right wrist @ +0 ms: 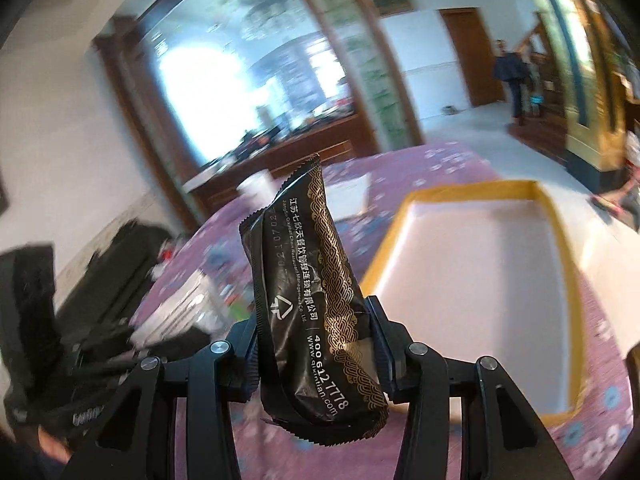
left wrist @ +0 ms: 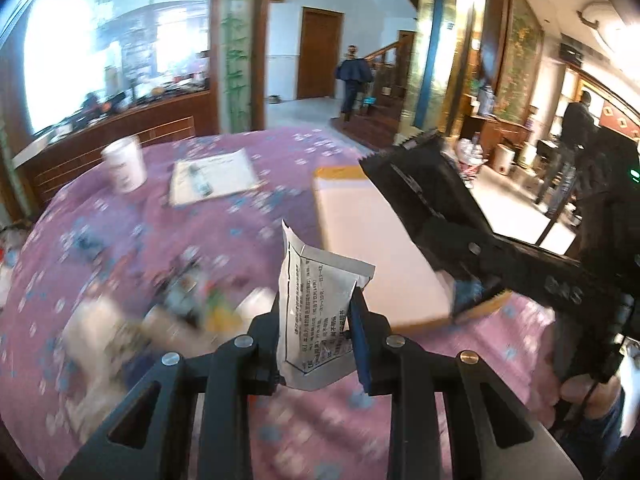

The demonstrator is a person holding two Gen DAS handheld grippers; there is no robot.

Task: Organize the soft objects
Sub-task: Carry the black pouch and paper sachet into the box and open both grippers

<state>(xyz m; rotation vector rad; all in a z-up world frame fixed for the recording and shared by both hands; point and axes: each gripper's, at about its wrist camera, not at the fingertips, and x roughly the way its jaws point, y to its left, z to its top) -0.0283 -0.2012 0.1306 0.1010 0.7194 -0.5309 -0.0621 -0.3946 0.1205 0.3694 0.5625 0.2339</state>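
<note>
Nearest to me, my left gripper [left wrist: 316, 320] pinches a grey-white printed paper sachet [left wrist: 316, 304] between its pads, the sachet standing upright and clear of the table. My right gripper [right wrist: 316, 344] is clamped on a black foil packet with gold wave pattern and white lettering [right wrist: 312, 300], which rises tilted to the left above the fingers; in the left wrist view the same packet [left wrist: 416, 184] crosses the right side, in front of the tray.

Beneath both lies a round table under a purple cloth with pale and blue flower print [left wrist: 120, 236]. On its right half sits a shallow rectangular white tray with a yellow rim [right wrist: 480, 280], empty as far as I can see. To the near left of the table I note a blurred heap of small packets [left wrist: 188, 304]; individual items cannot be told apart. Farther back on the cloth are a flat clear-wrapped white sheet [left wrist: 214, 176] and, left of it, a white paper cup [left wrist: 125, 164].

Beyond the table: a dark wooden sideboard [left wrist: 120, 128] below a large mirror or window, a brown door [left wrist: 318, 52], a staircase with a person in dark clothes [left wrist: 352, 76] beside it, and a second person [left wrist: 580, 116] at far right.
</note>
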